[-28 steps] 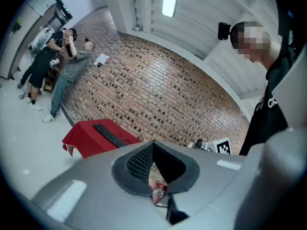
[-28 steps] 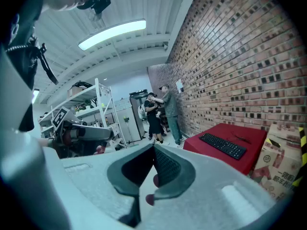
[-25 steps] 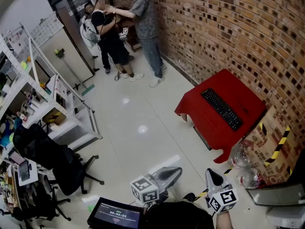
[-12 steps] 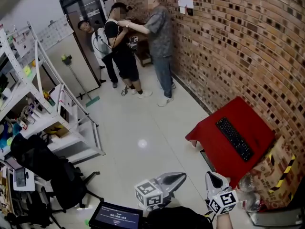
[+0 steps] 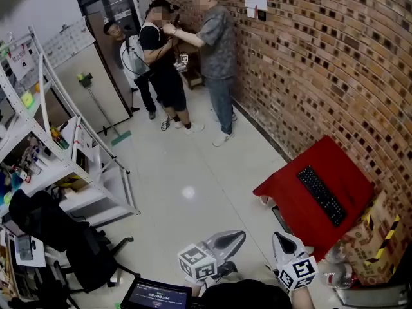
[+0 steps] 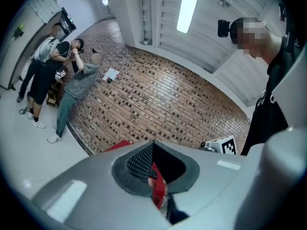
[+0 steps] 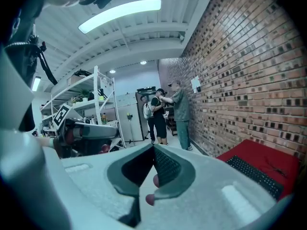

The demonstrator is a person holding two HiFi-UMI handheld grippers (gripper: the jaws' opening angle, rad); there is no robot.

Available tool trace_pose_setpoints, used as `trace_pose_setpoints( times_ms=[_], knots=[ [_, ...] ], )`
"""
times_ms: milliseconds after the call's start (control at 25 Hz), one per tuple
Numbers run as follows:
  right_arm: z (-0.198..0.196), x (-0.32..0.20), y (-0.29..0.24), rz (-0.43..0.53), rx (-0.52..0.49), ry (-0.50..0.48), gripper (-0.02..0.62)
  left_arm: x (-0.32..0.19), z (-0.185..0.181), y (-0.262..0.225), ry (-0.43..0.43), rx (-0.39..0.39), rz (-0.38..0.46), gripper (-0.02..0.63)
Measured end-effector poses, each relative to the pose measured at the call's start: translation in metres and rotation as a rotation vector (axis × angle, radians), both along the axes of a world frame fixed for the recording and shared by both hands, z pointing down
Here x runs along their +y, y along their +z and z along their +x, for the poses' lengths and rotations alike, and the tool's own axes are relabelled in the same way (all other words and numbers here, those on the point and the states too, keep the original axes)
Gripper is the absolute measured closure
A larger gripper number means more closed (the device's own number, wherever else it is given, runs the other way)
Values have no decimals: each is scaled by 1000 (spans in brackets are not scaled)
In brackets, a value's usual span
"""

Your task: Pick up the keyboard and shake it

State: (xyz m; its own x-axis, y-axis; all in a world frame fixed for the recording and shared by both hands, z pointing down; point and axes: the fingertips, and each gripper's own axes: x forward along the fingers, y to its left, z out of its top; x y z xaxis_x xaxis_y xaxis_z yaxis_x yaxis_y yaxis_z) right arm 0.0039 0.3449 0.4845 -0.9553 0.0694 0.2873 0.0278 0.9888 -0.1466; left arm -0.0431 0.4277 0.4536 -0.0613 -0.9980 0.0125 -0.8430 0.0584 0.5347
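A black keyboard [image 5: 321, 195] lies on a low table under a red cloth [image 5: 293, 201] against the brick wall, at the right of the head view. The right gripper view also shows the keyboard [image 7: 254, 174] on the red cloth [image 7: 280, 164]. My left gripper [image 5: 239, 236] and right gripper [image 5: 279, 238] are held low near my body, well short of the table. Both are shut with nothing between the jaws. In the left gripper view only a sliver of the red cloth [image 6: 158, 188] shows past the closed jaws.
Three people [image 5: 193, 50] stand by the wall at the far end. White shelving [image 5: 58, 147] and black office chairs [image 5: 61, 234] fill the left. Cardboard boxes with striped tape [image 5: 373, 237] and clear plastic bottles [image 5: 335, 269] sit right of the red table. A tablet [image 5: 154, 295] is at the bottom.
The view has shifted: the red table and keyboard slid lower and further right in the head view. Both grippers kept their place near my body and stayed shut.
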Motion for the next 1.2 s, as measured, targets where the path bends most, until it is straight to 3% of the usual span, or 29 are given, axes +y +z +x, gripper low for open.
trace_pose_setpoints(
  times_ms=[360,640,960,1200],
  knots=[
    [-20,-31,18,-39,40,40,606,-31,-25,16,14,30,-41,591],
    [-55,-78,13,-62,10,65,606,-77,-61,10,30,-9,-69,591],
    [-68,-171,15,-91,-18,227,606,-173,-89,18,167,-25,-106,590],
    [-57,-241,9,-96,-62,365,606,-247,-96,19,261,-45,-138,590]
  ],
)
